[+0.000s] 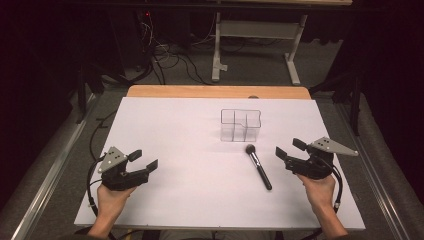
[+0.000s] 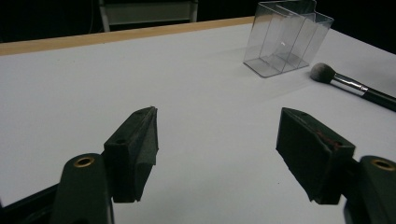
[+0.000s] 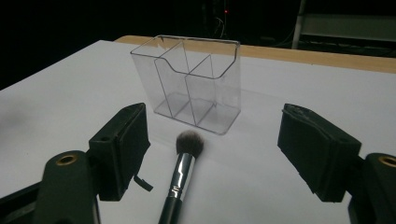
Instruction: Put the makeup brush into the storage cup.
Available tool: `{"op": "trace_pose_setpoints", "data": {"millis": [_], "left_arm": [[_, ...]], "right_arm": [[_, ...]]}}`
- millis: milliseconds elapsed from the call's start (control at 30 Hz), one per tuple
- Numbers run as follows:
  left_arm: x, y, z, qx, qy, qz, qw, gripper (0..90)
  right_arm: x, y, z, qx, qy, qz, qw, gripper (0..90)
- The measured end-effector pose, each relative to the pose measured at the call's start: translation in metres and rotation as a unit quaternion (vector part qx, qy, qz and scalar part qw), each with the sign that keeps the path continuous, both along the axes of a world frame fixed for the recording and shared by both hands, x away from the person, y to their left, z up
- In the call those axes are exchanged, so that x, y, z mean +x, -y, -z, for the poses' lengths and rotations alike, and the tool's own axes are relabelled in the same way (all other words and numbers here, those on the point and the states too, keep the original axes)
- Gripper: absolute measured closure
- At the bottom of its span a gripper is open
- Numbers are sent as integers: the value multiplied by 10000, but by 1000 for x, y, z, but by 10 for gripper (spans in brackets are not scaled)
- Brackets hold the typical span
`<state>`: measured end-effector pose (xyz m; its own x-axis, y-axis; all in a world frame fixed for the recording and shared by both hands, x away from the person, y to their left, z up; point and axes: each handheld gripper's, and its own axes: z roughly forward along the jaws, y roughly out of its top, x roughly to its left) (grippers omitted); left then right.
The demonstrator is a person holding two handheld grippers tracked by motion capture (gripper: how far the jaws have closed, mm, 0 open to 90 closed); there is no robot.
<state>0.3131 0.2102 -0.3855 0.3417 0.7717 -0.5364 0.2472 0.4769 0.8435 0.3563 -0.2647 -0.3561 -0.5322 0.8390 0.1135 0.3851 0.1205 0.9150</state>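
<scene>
Makeup brush [image 1: 258,166] lies flat on the white table sheet [image 1: 190,190], its bristle head pointing toward the far edge and its black handle angled back toward the person's right side. The right gripper [image 1: 290,150] sits just beside the brush, its 2 jaws spread wide apart and holding nothing; in the right gripper view the brush [image 3: 183,175] lies on the sheet between those jaws, nearer the left one, untouched. The left gripper [image 1: 144,160] rests well apart from the brush, its 2 jaws also wide apart and empty, with bare sheet between them in the left gripper view. Just beyond the bristles stands a clear plastic organizer [image 1: 240,125], upright, divided into 3 compartments, with nothing in them. The brush head lies near its front wall without touching it. Behind the sheet runs the wooden table edge [image 1: 215,91].
</scene>
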Motion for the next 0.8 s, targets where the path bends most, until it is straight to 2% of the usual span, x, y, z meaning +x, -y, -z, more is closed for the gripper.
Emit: {"op": "trace_pose_setpoints", "data": {"millis": [800], "left_arm": [[0,0,0,-2,5,17,10000,294]], "right_arm": [[14,-47,-8,-81,74,-390,9992,263]]}}
